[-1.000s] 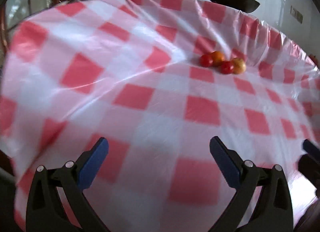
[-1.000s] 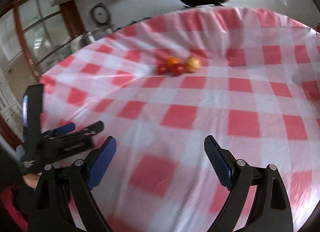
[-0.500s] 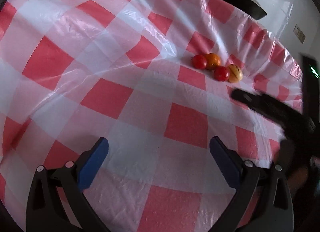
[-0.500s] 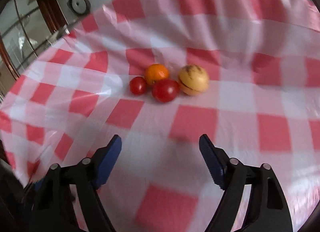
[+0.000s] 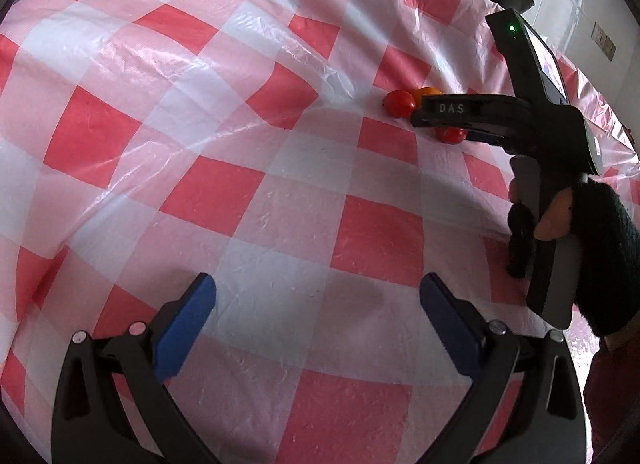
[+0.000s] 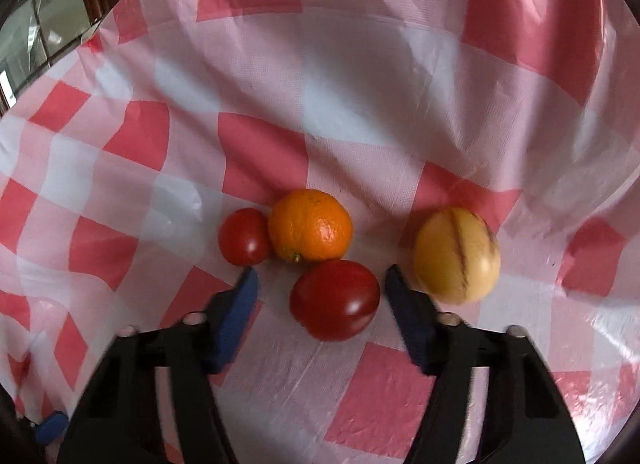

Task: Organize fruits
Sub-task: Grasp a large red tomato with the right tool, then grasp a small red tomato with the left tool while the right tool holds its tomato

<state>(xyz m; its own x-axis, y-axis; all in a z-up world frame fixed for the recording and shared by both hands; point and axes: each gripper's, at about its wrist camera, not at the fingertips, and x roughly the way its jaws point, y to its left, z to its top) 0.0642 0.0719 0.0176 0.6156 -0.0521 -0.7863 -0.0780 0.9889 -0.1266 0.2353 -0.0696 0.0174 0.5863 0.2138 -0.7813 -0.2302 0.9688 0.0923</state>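
Right gripper (image 6: pixel 318 288) down over the fruit cluster, jaws just been narrowing, large red tomato (image 6: pixel 335 299) sitting between the blue pads (image 6: pixel 236 318) but not pinched yet: a sliver of cloth visible on either side. Orange (image 6: pixel 310 224) just behind that tomato and touching it; small tomato (image 6: pixel 244 237) left of the orange, right off the left pad's tip; striped yellow fruit (image 6: pixel 456 255) to the tomato's right, brushing the outer face of the right pad. Tight quarters!

Best handled, by the look of it, by centring on the tomato's widest part and closing gently, enough to hold without bruising, while keeping both pad tips from nudging the neighbours into a roll on the slick checked tablecloth (image 6: pixel 360 112).

Left gripper (image 5: pixel 316 320) well short of the tomato, spread wide, nothing between its fingers.

No bowl, basket or tray anywhere in either view, so nowhere obvious to sort into; every fruit loose on the cloth.
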